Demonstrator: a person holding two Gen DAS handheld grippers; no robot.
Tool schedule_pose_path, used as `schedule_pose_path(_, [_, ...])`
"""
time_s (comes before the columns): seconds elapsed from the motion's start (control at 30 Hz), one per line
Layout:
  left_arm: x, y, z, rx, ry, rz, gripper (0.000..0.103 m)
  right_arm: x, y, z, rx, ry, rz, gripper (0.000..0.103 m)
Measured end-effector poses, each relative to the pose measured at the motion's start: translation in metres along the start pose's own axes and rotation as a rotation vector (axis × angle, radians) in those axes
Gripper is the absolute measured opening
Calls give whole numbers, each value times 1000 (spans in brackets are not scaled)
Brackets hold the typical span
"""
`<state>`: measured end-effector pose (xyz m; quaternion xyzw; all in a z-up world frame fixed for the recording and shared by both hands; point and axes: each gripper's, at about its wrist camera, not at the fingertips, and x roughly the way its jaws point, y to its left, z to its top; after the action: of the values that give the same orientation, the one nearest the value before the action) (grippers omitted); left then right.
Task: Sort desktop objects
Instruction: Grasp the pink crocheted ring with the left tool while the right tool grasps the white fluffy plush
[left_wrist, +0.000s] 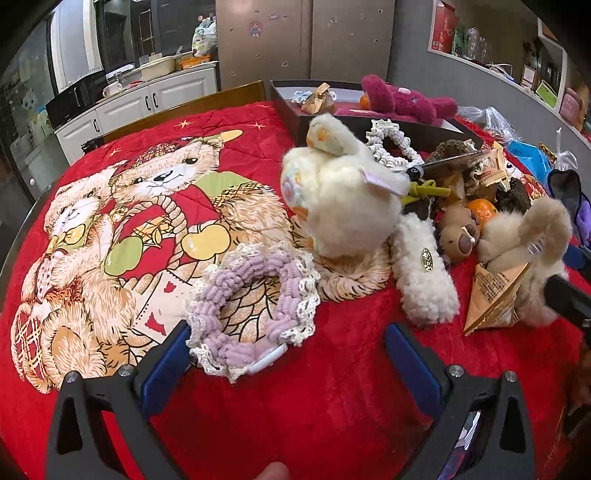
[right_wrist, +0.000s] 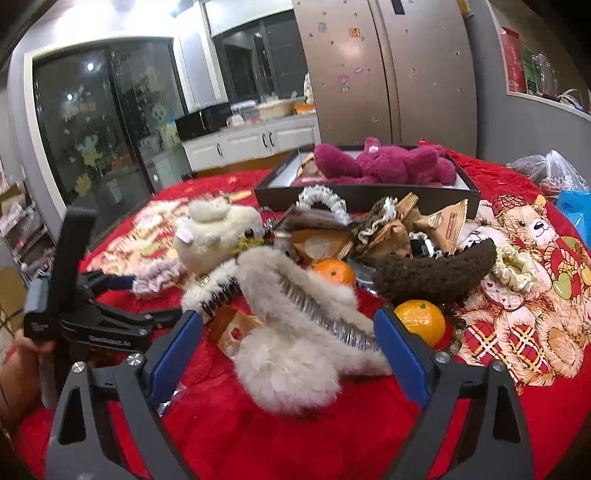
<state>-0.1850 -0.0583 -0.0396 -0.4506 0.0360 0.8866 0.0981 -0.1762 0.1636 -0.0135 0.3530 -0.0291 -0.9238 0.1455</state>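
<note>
Red bear-print quilt (left_wrist: 229, 424) under plush toys, scrunchies, oranges, dark tray (right_wrist: 365, 197).

Two tangerines (right_wrist: 421, 320), one magenta plush (right_wrist: 388, 164), perhaps four scrunchies (left_wrist: 255, 310).

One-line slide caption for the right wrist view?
Open right hand-held gripper straddling a beige furry hair claw on the red blanket, oranges alongside.

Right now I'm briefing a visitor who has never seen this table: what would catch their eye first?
Probably the red teddy-bear quilt covering the table, then the magenta plush bear lying in the dark box at the far side. Closer in, a beige furry hair claw sits between the open right gripper fingers, with a lilac scrunchie before the left gripper.
</note>
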Motion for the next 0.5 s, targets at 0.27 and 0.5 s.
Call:
schedule_pose_path(0.27, [0, 0, 1, 2, 1, 2, 103, 17, -19, -2, 92, 79, 0, 78])
schedule_pose_path(0.5, [0, 0, 1, 3, 1, 3, 103, 20, -12, -4, 63, 96, -33, 80])
